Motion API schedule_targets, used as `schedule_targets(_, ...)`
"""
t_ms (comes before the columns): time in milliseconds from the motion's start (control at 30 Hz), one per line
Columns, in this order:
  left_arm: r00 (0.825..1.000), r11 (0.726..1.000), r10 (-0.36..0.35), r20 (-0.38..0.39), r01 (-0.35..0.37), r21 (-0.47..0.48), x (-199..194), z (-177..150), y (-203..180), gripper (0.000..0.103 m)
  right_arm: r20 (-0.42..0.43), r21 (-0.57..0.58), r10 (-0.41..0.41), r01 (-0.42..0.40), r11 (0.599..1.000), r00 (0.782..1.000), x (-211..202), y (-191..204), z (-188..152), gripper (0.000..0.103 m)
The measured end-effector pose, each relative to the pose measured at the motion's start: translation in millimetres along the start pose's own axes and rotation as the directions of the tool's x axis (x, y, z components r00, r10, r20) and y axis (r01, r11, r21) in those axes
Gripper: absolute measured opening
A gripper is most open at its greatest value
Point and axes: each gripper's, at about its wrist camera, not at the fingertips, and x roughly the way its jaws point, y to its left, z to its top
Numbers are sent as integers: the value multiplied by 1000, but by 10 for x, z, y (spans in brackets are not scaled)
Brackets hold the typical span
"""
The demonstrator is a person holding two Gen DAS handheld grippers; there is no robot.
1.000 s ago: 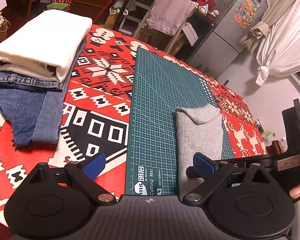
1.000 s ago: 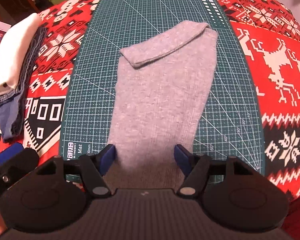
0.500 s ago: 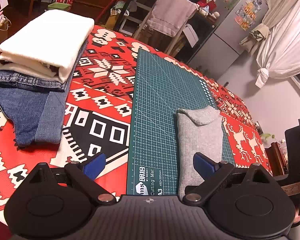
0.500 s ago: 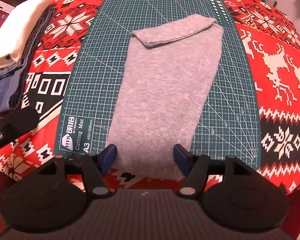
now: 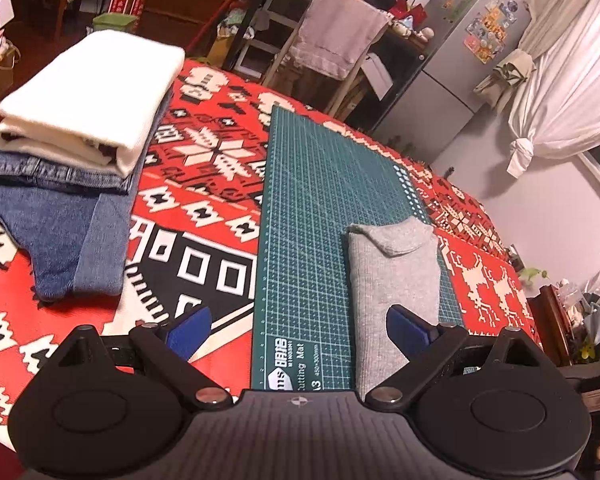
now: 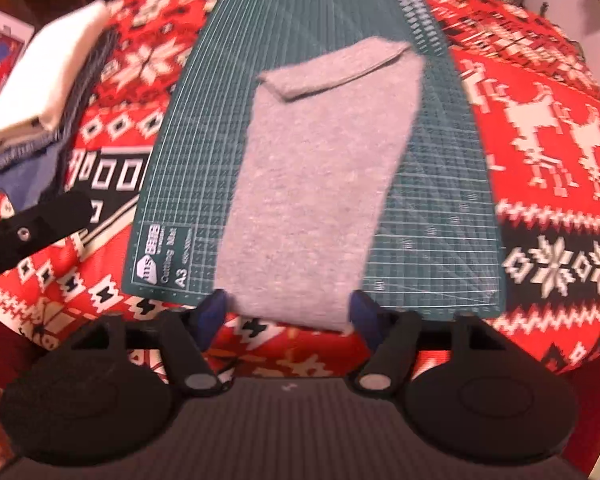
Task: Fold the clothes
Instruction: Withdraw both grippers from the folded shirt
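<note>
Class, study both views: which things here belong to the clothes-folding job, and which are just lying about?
Part of the job:
grey garment
cutting mat
folded white cloth on the jeans
left tool, open
right tool, open

Just lying about:
fridge
towel over a chair
curtain

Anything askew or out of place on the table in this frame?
The gray garment lies skewed across the cutting mat, its near end hanging past the mat's edge onto the tablecloth. The white-and-denim stack looks tidy. Nothing spilled or damaged.
</note>
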Motion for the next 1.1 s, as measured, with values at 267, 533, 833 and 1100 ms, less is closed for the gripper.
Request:
schedule_targets(267,999,995,-31,13,30,99,38,-54,-262,95,146,62,-32,23,998,989,-321,-582,-38,102)
schedule_targets(533,1000,987,-6,-11,8,163,90,-120,-513,95,284,29,-65,59,998,957,-440,-877,-184,102)
schedule_targets(833,999,955,-39,37,27,294,121,-160,-722,95,317,37,-30,19,999,948,-365,-1046,-260,102)
schedule_targets(1100,997,904,-9,73,-23,426,230,-194,-927,95,401,-42,44,-30,999,915,-283,-1108,-322,102)
